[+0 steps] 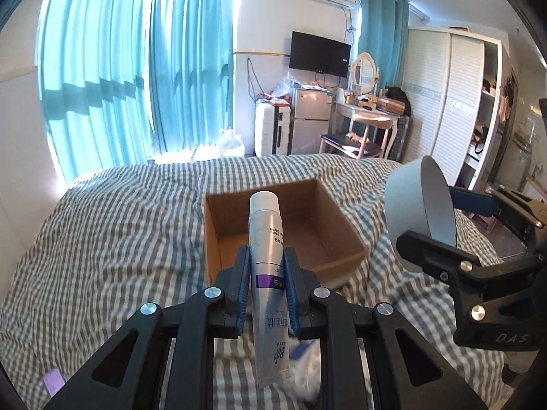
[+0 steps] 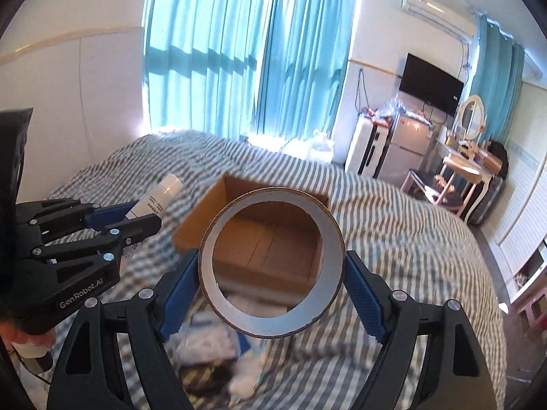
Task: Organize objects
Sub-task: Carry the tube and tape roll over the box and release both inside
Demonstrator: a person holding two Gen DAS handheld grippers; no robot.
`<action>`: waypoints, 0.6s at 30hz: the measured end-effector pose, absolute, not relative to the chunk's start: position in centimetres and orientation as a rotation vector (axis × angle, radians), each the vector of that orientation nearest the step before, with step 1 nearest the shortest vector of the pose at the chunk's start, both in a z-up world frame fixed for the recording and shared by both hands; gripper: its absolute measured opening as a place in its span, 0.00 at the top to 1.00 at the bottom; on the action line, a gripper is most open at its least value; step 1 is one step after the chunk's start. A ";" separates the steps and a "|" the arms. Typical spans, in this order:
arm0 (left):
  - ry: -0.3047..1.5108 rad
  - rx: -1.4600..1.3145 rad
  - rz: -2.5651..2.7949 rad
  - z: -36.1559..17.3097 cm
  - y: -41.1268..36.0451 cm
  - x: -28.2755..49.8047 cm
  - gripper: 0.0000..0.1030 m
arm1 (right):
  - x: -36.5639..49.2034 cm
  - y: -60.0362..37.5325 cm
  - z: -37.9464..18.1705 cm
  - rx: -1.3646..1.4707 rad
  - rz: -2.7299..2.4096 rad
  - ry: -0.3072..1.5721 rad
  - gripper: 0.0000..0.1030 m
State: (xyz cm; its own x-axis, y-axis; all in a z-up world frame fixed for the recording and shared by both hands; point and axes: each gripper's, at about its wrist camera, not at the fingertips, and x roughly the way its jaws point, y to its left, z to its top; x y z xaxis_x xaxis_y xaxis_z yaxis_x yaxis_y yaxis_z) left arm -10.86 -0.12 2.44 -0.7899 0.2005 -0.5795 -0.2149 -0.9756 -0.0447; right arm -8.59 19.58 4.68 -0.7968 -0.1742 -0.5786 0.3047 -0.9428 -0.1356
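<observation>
Tube (image 1: 268, 256) sitting clamped between left gripper (image 1: 267, 266) pads, cap pointing ahead. Tape roll (image 2: 271, 268) sitting clamped in right gripper (image 2: 271, 273), off to left gripper's right. Open box (image 1: 283, 229) lying on bed (image 1: 102, 239) ahead of and below both grippers. Blurred loose items (image 2: 218, 352) lying on bed beneath grippers, nearer than box.

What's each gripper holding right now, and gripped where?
Left gripper clamps a silver tube around mid-body, cap pointing forward. Right gripper pinches a roll of tape across its outer rim.
</observation>
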 end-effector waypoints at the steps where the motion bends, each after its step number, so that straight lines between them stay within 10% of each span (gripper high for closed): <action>1: 0.033 -0.897 2.783 2.7 -0.2 -11.6 0.82 | -9.1 19.5 5.0 0.847 -2.741 0.325 0.21; 18: 0.084 -1.041 2.718 -1.7 0.9 -25.1 0.82 | -24.8 19.6 2.1 0.989 -2.700 0.170 0.21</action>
State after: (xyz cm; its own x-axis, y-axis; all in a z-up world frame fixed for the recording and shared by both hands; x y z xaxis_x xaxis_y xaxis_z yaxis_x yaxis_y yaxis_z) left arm -25.08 0.92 -1.69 -0.7215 0.1925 -0.6651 -0.2332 -0.9720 -0.0283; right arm -24.81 19.57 2.12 -0.7342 -0.2023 -0.6481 0.2821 -0.9592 -0.0202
